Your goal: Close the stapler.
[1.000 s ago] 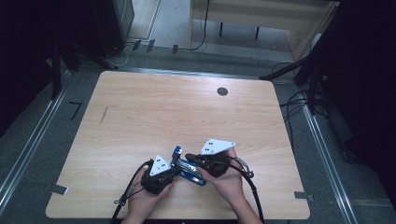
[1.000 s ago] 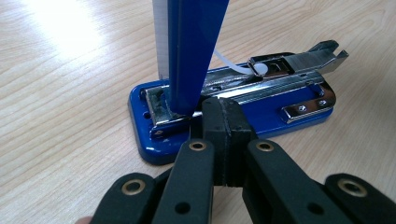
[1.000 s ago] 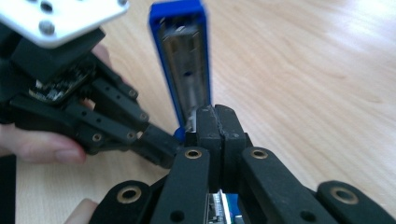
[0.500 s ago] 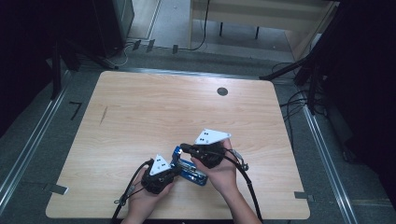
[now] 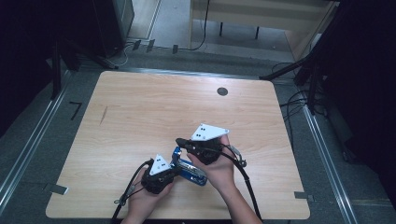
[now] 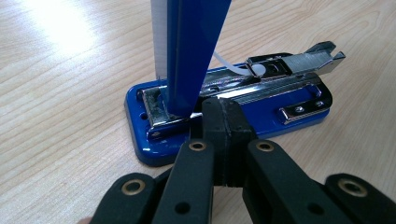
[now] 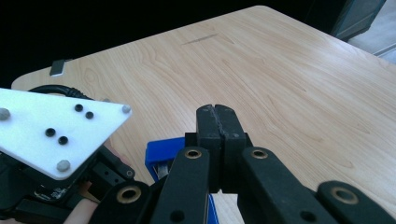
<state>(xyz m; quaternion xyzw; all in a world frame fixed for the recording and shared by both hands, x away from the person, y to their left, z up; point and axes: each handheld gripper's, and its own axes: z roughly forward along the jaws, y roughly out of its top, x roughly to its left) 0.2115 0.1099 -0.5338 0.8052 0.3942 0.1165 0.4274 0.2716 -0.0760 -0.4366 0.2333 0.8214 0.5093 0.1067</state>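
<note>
Since a second ago, the right claw point(image 5: 180, 141) has climbed toward the middle of the high view, swinging the blue stapler point(image 5: 189, 169) lid upright. Both claws are pressed shut, holding nothing; the left claw point(image 6: 219, 116) pins the stapler's base at lower centre of the tabletop point(image 5: 154, 112). Opening looks done; reloading or whatever follows remains.

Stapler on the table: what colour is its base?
Blue, with shiny metal parts on the stapler; clearest in the left gripper view.
</note>
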